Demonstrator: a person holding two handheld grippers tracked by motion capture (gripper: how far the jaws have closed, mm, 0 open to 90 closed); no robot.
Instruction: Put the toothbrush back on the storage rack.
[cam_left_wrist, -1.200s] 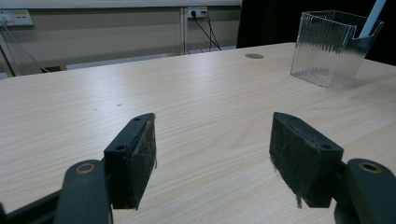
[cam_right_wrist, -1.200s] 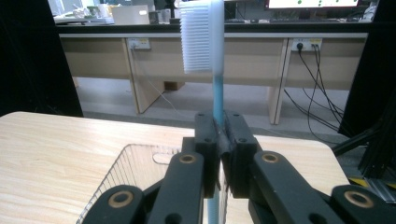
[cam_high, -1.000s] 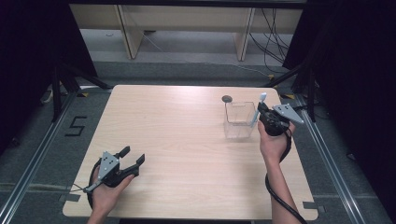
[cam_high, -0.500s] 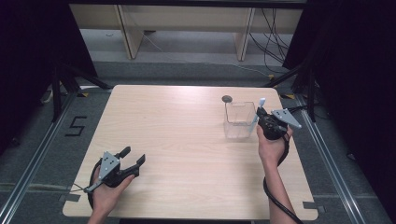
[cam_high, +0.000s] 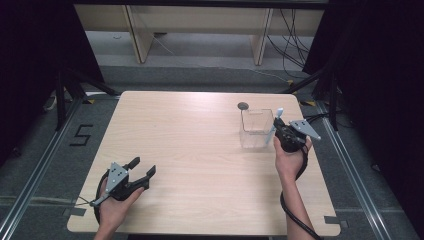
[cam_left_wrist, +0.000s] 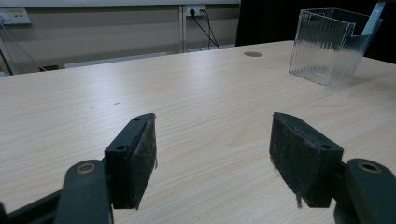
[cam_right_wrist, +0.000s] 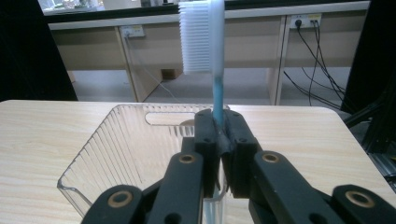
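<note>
Pale wood worktop (cam_high: 200, 150), dark room around.
My right gripper (cam_right_wrist: 219, 135) pinched a toothbrush (cam_right_wrist: 212, 51) upright over the clear bin (cam_high: 256, 128); left gripper (cam_left_wrist: 212, 158) rested, fingers apart, empty.

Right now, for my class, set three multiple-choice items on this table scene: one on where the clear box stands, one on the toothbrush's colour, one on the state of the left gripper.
1. The clear ribbed plastic box stands
A. far right of the table
B. near left
C. at the centre

2. The toothbrush has
A. red bristles
B. white bristles, blue handle
C. black bristles

3. The left gripper is
A. shut on a cup
B. shut, holding nothing
C. open, holding nothing

Key: 1 A, beside the right gripper; 2 B, as the right gripper view shows; 3 C, its fingers stand apart over bare wooden table.
</note>
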